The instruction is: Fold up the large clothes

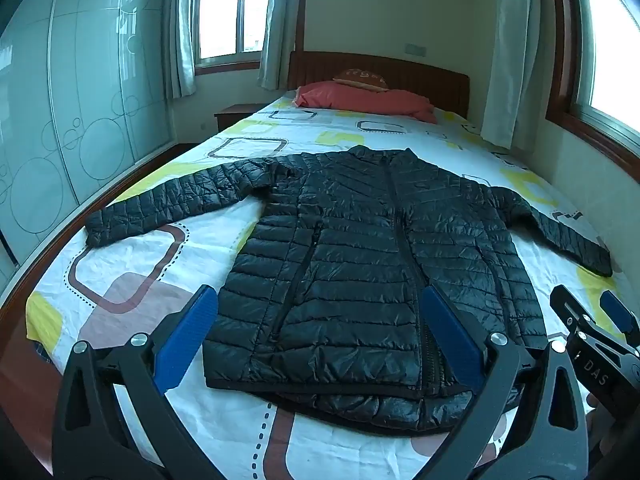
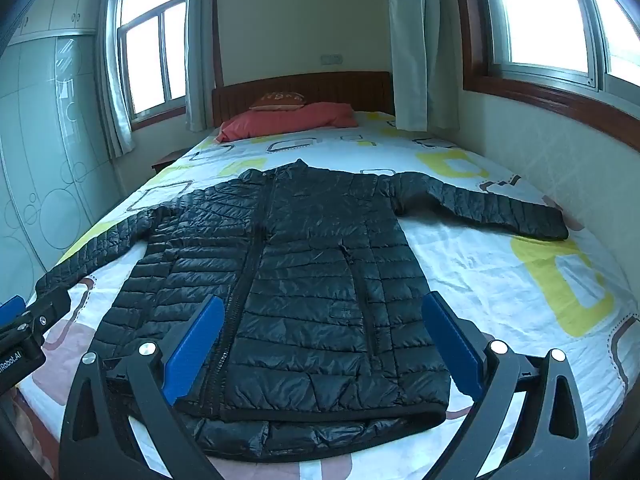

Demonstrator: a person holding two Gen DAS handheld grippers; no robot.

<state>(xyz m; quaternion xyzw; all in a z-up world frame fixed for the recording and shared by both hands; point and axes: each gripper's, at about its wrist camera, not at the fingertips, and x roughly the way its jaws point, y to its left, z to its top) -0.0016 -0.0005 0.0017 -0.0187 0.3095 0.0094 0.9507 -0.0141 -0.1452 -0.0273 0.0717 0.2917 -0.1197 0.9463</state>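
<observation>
A black quilted puffer jacket (image 1: 360,248) (image 2: 304,272) lies flat and zipped on the bed, front up, collar toward the headboard, both sleeves spread out sideways. My left gripper (image 1: 320,312) hovers open above the jacket's near hem, its blue pads (image 1: 188,336) wide apart with nothing between them. My right gripper (image 2: 324,320) is also open over the hem on the other side, holding nothing. The right gripper (image 1: 612,316) shows at the right edge of the left wrist view, and the left gripper (image 2: 20,316) at the left edge of the right wrist view.
The bed (image 1: 132,264) has a white sheet with yellow and brown squares. A red pillow (image 1: 360,100) and a small cushion (image 2: 280,100) lie by the wooden headboard (image 2: 340,88). A wardrobe (image 1: 80,100) stands left; a wall with a window (image 2: 552,20) runs along the right.
</observation>
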